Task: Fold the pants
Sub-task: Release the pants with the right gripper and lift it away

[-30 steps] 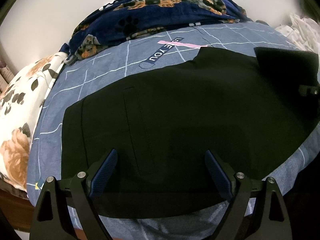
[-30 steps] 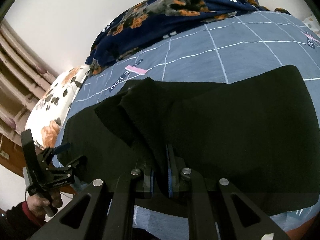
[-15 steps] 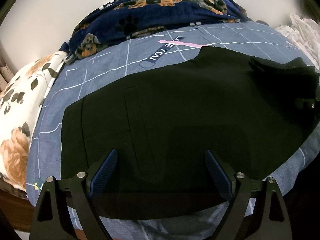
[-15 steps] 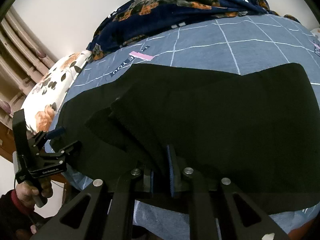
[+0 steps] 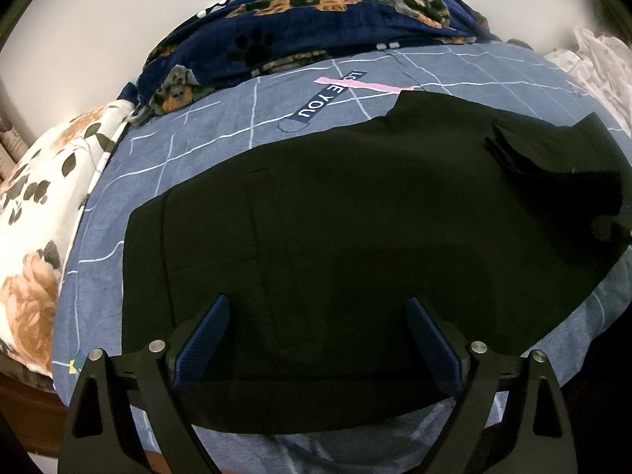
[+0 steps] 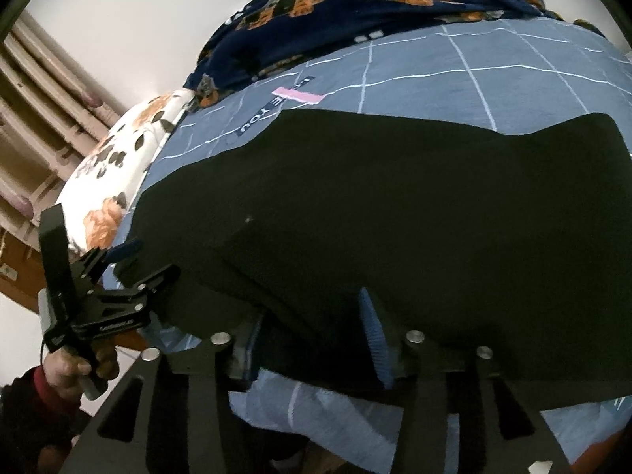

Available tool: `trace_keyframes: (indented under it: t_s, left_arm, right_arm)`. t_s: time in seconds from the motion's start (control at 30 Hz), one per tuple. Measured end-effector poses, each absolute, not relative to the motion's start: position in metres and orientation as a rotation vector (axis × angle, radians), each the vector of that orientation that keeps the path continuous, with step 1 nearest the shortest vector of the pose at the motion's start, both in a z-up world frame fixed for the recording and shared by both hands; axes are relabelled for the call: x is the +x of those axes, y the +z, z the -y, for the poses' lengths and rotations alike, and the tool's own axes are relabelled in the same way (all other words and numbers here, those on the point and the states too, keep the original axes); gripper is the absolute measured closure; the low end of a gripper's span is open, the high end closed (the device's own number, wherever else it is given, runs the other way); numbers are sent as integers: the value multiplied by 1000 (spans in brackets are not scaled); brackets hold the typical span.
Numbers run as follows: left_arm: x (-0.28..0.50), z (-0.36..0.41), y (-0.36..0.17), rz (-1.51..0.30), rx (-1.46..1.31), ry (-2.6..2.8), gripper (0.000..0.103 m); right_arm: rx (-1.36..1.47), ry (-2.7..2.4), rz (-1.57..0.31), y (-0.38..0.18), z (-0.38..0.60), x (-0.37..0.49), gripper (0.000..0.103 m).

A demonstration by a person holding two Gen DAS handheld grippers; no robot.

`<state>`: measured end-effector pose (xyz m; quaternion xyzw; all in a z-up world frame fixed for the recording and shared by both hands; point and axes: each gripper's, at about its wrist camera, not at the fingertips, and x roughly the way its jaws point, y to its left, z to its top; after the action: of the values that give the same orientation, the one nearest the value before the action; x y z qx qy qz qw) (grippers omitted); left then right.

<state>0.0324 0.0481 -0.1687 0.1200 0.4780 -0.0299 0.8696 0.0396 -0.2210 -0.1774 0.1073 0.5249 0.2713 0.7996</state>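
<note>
The right gripper (image 6: 316, 335) has its jaws opening, a black fold of the pants (image 6: 395, 217) lying between the blue pads (image 6: 373, 339), which no longer press on it. The left gripper (image 5: 316, 339) stands wide apart above the near edge of the pants, gripping nothing. The black pants lie flat across the blue checked bedsheet (image 5: 197, 146), one end folded over on the right. Beyond them lie a navy dog-print blanket (image 5: 316, 27) and a floral pillow (image 5: 35, 205).
</note>
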Motion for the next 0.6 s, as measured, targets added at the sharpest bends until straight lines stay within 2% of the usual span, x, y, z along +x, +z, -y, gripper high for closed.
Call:
trace_keyframes:
  t_s: [0.1, 0.2, 0.33, 0.5, 0.6]
  left_arm:
    - [32, -49, -169, -1001, 251, -62, 11]
    - [32, -49, -169, -999, 253, -62, 11]
    - [32, -51, -167, -992, 254, -62, 11]
    - [32, -52, -161, -983, 239, -65, 11]
    - [30, -49, -148, -961, 182, -104, 11]
  right_arm:
    - [241, 623, -1140, -177, 220, 34, 46]
    - [275, 671, -1154, -176, 223, 30, 44]
    - [526, 789, -1184, -171, 251, 36, 44]
    - [864, 711, -1032, -150, 344, 65, 44]
    - [866, 531, -930, -138, 398, 73, 44]
